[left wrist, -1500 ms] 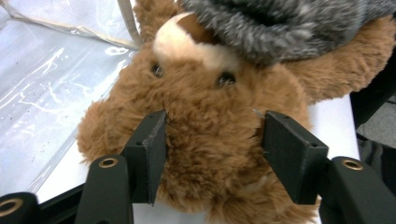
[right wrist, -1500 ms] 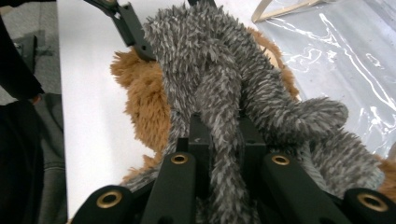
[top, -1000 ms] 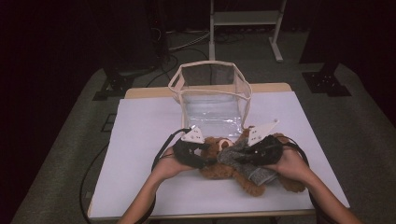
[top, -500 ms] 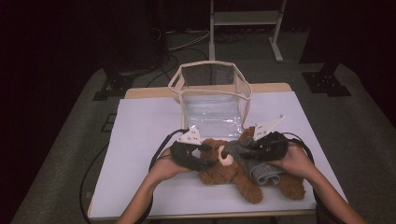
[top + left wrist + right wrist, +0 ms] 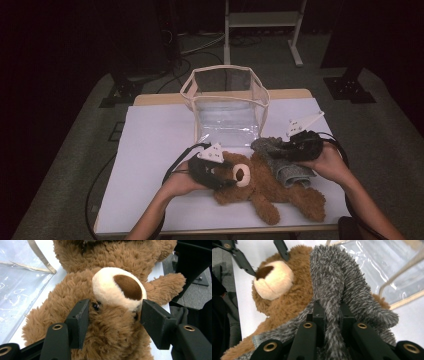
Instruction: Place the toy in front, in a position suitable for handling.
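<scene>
**Left jaws on bear's head, right jaws clamped on grey knit**

No brand, label or readable writing on anything in frame.

Teddy bear (image 5: 270,187) lies on its back on the white tabletop (image 5: 150,150), near the front edge, head toward the left hand, just in front of the clear bag (image 5: 227,107) with beige trim. Grey fuzzy garment (image 5: 282,157) is draped over the bear's upper body, on the side toward the right hand.

Left gripper (image 5: 215,172): jaws about half spread, straddling the bear's head, pads against the fur on each side of the muzzle (image 5: 117,287) by the eyes. The left gripper view shows contact both sides, so it reads as a grip on the head.

Right gripper (image 5: 295,150): jaws close together, pinching a fold of the garment (image 5: 332,290) that rises between them.

Versus a second ago:
- right hand has moved out toward the right edge and slightly up, pulling the garment with it; more of the bear's chest is uncovered
- left hand roughly unchanged, same hold on the head
- bag unmoved

Hard to read:
- high view is dim; jaw tips are lost against fur and dark gripper bodies
- garment's full shape is unclear, part bunched under the right hand (image 5: 325,162)
- both forearms cut off at the bottom edge
- bag interior only glare and creases
</scene>
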